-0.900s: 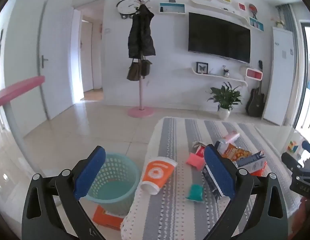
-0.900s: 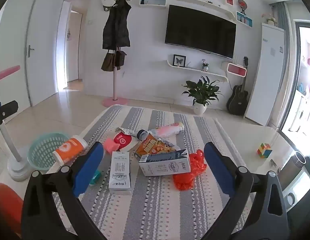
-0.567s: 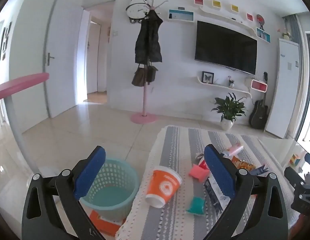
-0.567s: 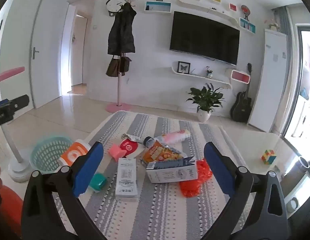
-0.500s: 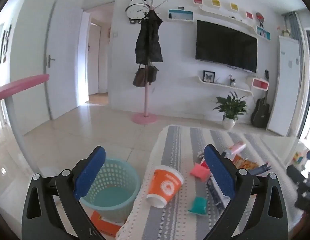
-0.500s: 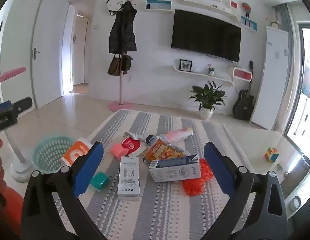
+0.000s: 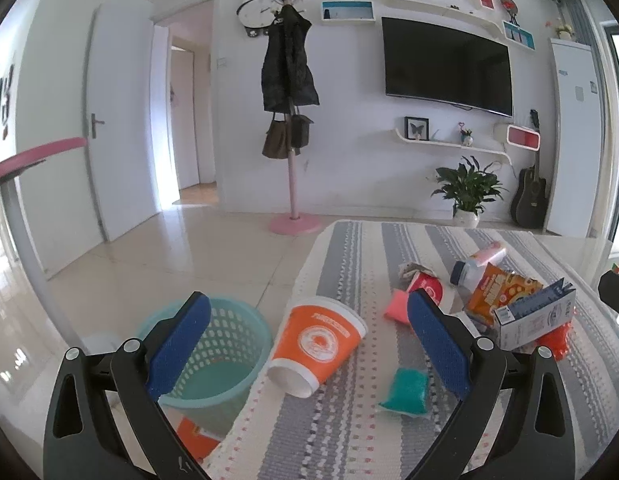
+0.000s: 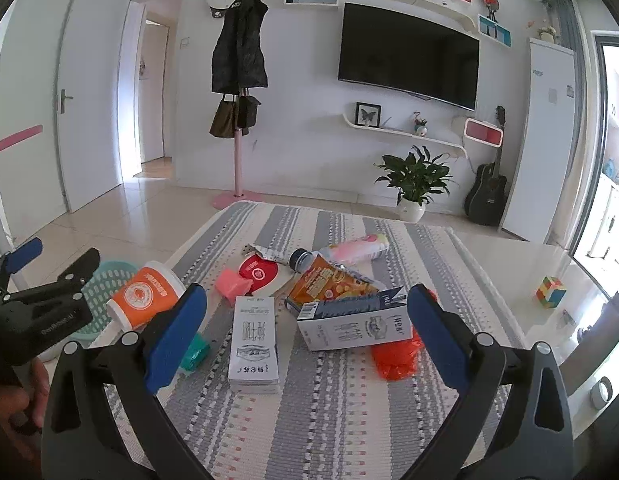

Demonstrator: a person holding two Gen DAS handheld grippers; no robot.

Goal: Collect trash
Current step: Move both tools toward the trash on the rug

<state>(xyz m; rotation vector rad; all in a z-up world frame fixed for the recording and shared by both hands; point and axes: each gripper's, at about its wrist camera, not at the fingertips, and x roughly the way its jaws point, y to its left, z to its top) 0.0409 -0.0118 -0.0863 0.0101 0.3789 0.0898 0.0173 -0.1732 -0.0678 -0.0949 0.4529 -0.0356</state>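
- Both grippers are just hovering with jaws spread wide and nothing between them: left gripper (image 7: 307, 346) at the bottom of its frame, right gripper (image 8: 307, 340) likewise.
- The trash is all piled mid-frame on the bench (image 8: 349, 420), which has a knobbly grey-striped woven cloth over it.
- Orange paper cup (image 7: 317, 346) lies on its side right at the bench's left edge, just above the teal mesh basket (image 7: 213, 364) on the floor. My guess is it goes in first, being closest to the drop.
- Rigid stuff: flat white carton (image 8: 254, 344) and an opened blue-and-white milk carton (image 8: 353, 322).
- Soft stuff: crinkly orange snack bag (image 8: 329, 282), scrunched red plastic bag (image 8: 397, 354), small teal packet (image 7: 405, 394), pink packet (image 8: 229, 285).
- A pink bottle (image 8: 349, 252) lies further back.
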